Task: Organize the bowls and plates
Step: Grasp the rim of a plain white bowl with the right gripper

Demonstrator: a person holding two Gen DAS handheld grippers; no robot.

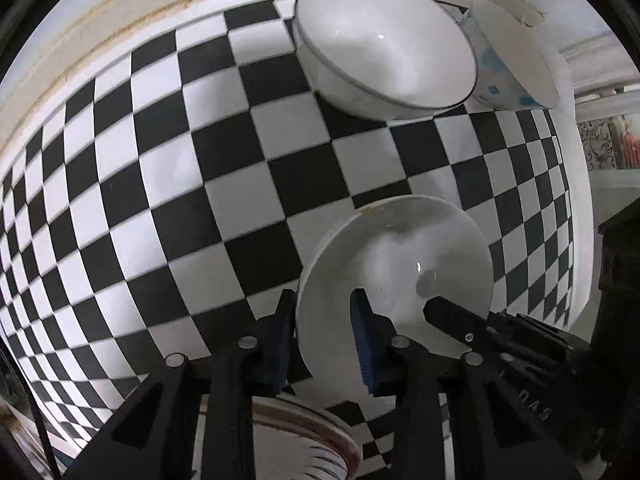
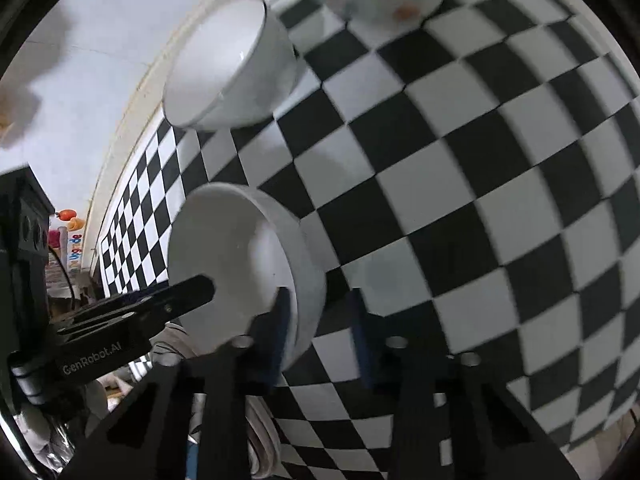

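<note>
A small white plate [image 1: 404, 264] hangs above the checkered table [image 1: 168, 168]. My left gripper [image 1: 326, 340] has its blue pads on either side of the plate's near rim, one outside and one inside. My right gripper [image 2: 320, 332] straddles the same plate's [image 2: 232, 256] opposite rim; its finger also shows in the left wrist view [image 1: 452, 316]. The gap at both is wider than the rim, so grip is unclear. A white bowl with a dark rim [image 1: 384, 44] stands at the far edge beside a blue-patterned bowl [image 1: 504, 60].
A striped plate [image 1: 304, 444] lies just below my left gripper near the table's front edge. The table's pale border [image 1: 120, 12] runs along the far side. A dark cabinet [image 1: 624, 264] stands at the right.
</note>
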